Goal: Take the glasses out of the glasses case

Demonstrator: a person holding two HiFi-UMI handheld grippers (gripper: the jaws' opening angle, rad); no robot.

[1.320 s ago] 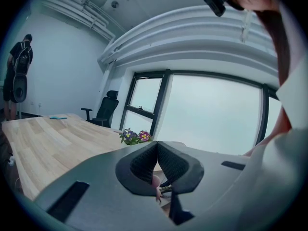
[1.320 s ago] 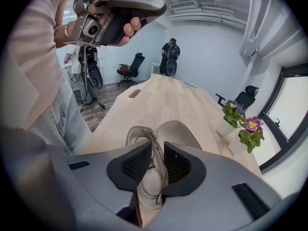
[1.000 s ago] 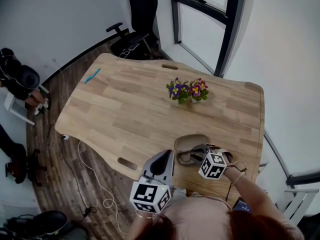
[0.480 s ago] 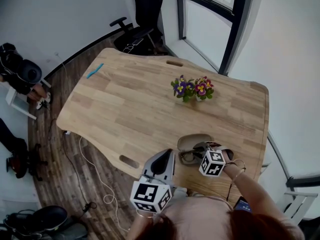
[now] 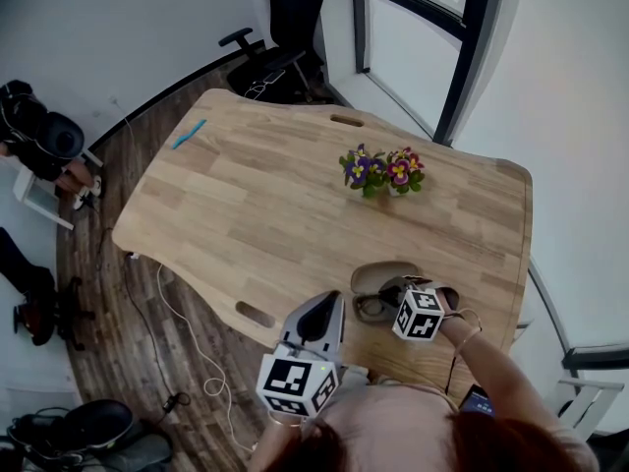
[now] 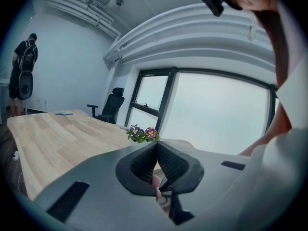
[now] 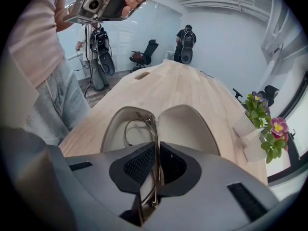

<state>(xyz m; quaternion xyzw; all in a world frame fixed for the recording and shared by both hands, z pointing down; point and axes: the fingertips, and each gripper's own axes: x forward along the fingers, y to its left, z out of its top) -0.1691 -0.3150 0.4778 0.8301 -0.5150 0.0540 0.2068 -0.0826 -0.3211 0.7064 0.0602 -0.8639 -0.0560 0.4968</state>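
Observation:
The beige glasses case (image 5: 385, 272) lies open near the table's near edge, and its two shells (image 7: 183, 121) spread out just past my right jaws. Thin metal-framed glasses (image 7: 139, 129) stand on edge over the case's left shell. My right gripper (image 7: 156, 165) is shut on their frame, which runs down between the pads. From the head view the glasses (image 5: 368, 308) show beside the case, left of the right gripper (image 5: 391, 299). My left gripper (image 5: 329, 308) hangs at the table edge, left of the case. Its jaws (image 6: 157, 148) are shut with nothing in them.
A white pot of purple and pink flowers (image 5: 381, 172) stands mid-table beyond the case. A blue object (image 5: 188, 134) lies at the far left corner of the wooden table (image 5: 246, 214). An office chair (image 5: 285, 28) stands behind, and people stand at the left (image 5: 39, 146). A cable (image 5: 187, 342) trails on the floor.
The head view has drifted slightly. Both grippers stay in nearly the same places, the right one still shut on the glasses over the open case.

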